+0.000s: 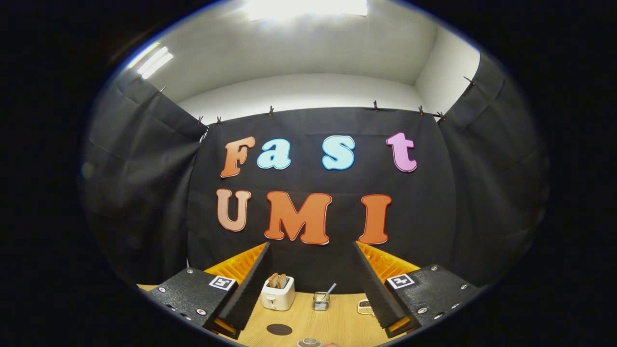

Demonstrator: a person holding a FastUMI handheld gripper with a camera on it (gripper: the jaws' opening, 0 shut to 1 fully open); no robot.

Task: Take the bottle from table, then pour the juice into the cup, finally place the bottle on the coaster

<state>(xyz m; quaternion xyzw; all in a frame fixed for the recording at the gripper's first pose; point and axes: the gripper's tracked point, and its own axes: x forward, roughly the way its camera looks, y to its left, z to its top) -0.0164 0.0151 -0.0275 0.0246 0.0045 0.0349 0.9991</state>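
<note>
White toaster [277, 295], dark coaster [279, 329], pale wood table [337, 323].

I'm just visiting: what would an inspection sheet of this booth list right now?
Surface: wooden table, light grain.
Job's things: dark round coaster on the table between the fingers; a rounded clear top, perhaps the bottle's or the cup's, just nearer than it.
Clutter: white toaster with bread; small glass holding a stick; small patterned item beside the right finger.
Claw: claw open, holding nothing.
Cables: nothing seen.
Surroundings: black cloth wall, white ceiling with lights.
</note>
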